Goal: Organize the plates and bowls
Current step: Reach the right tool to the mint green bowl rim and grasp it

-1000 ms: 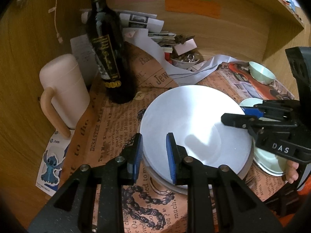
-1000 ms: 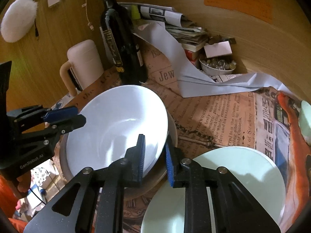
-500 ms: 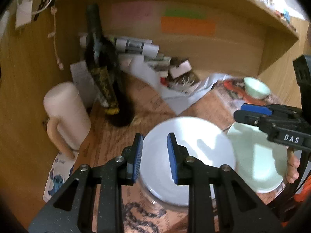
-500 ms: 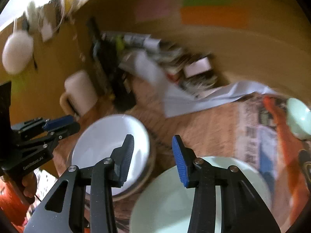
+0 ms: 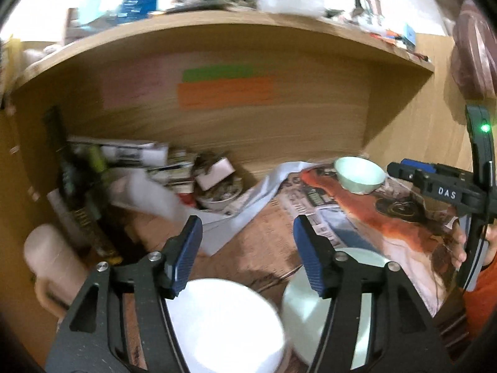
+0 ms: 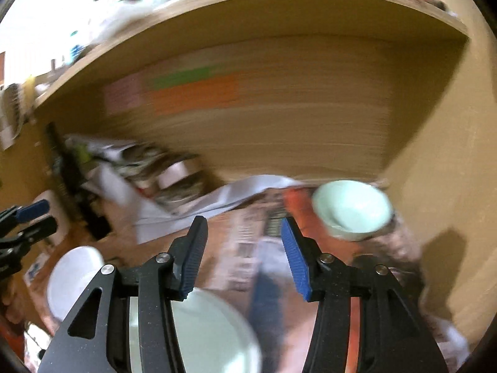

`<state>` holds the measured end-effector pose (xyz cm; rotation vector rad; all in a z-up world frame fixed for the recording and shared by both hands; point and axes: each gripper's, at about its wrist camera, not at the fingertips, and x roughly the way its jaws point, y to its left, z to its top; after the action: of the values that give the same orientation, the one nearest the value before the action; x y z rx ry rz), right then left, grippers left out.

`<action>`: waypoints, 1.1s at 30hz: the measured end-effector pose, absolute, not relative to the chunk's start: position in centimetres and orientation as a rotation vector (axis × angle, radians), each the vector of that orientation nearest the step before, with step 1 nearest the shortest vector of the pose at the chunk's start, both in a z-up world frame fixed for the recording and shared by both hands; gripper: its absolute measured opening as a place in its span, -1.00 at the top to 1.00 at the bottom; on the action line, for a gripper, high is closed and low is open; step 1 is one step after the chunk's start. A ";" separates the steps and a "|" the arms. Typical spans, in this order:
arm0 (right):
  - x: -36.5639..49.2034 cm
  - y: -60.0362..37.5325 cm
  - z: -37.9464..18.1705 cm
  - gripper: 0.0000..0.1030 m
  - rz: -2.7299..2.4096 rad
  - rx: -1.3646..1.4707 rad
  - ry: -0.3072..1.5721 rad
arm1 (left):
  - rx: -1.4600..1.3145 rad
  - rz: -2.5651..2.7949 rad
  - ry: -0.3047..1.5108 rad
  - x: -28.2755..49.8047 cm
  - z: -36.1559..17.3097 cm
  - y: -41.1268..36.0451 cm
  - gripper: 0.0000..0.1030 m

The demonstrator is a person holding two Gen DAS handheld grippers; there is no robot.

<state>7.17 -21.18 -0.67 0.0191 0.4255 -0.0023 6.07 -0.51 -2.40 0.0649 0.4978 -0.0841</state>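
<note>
1. Lifting clear of the dishes, both tools look to be between steps: the white plate (image 5: pixel 223 323) lies on its stack at 6 o'clock in the left wrist view, with the pale green plate (image 5: pixel 366 310) just beside it at 5 o'clock.
2. The left gripper (image 5: pixel 247 253) stands about half open with nothing between its blue pads; its jaws have just been opening, and only bare newspaper (image 5: pixel 267 239) shows through the gap.
3. The right gripper (image 6: pixel 243 256) is parted somewhat less, also empty, its jaws likewise having just been opening; the pale green plate (image 6: pixel 214 332) sits below it at 6 o'clock.
4. A small green bowl (image 6: pixel 351 209) rests on the newspaper at 2 o'clock in the right wrist view, well apart from both plates and near the wooden side wall (image 6: pixel 441 168).
5. My judgement: that bowl is the likely next piece, so the right gripper would need to travel toward 2 o'clock and straddle its rim. The view is blurred, so the rim's exact edge is hard to place.
6. Compared with a second ago, both grippers were nearly closed and low over the white plate; now they are higher and pitched up, the shelf top has come into view, and the plates have dropped to the bottom edge.
</note>
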 end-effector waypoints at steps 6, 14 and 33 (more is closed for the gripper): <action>8.2 -25.7 -1.4 0.11 -0.137 0.047 0.450 | 0.020 -0.194 0.614 10.9 -2.9 -3.8 -0.23; 11.0 -29.2 -2.7 0.11 -0.237 0.067 0.521 | 0.011 -0.240 0.752 17.0 -4.3 -6.8 -0.23; 17.7 -32.8 -7.4 0.10 -0.295 0.075 0.683 | 0.098 -0.172 0.856 25.2 -7.2 -10.6 -0.23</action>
<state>17.65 -32.76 -7.38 0.0752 0.6831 -0.2955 25.22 -10.60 -7.24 0.0981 0.8559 -0.1725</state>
